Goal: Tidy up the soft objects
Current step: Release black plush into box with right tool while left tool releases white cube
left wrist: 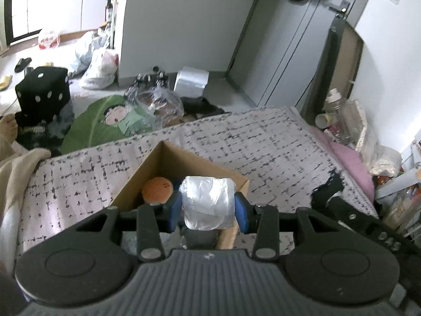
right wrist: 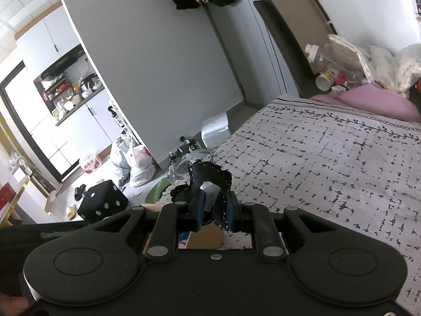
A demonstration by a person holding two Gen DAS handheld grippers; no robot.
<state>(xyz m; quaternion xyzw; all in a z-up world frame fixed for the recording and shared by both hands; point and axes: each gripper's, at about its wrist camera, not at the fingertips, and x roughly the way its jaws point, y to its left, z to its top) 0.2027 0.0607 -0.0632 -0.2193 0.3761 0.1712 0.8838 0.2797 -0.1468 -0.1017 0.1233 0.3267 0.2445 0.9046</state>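
Patterned bedspread (left wrist: pixel 276 142) fills the ground ahead of the left gripper (left wrist: pixel 208 205), and an open cardboard box (left wrist: pixel 168 158) sits on it right under the jaws. Those jaws are clamped on a white crumpled bundle (left wrist: pixel 206 202), soft plastic or paper by the look of it, squeezed between the blue pads. It hangs just above the box's near corner, with an orange plush ball (left wrist: pixel 157 190) already lying inside, just left of the jaws. Judging by that, the job now is dropping the bundle in: carry it a touch further forward over the open mouth, clear of the near wall, then let go low so it doesn't bounce off the rim. The box floor is mostly hidden behind the bundle and the gripper body, so how full it is can't be told.

Over to the right wrist view: same bedspread (right wrist: pixel 329 158) stretches ahead and to the right, kitchen and cluttered floor off to the left. The right gripper (right wrist: pixel 214 210) has its jaws pressed together on a black stitched fabric piece (right wrist: pixel 210 175), which stands up above the pads with a pale tag showing in the middle. What that piece is exactly stays hard to make out. A sliver of cardboard peeks below the jaws, mostly cut off by the gripper body.
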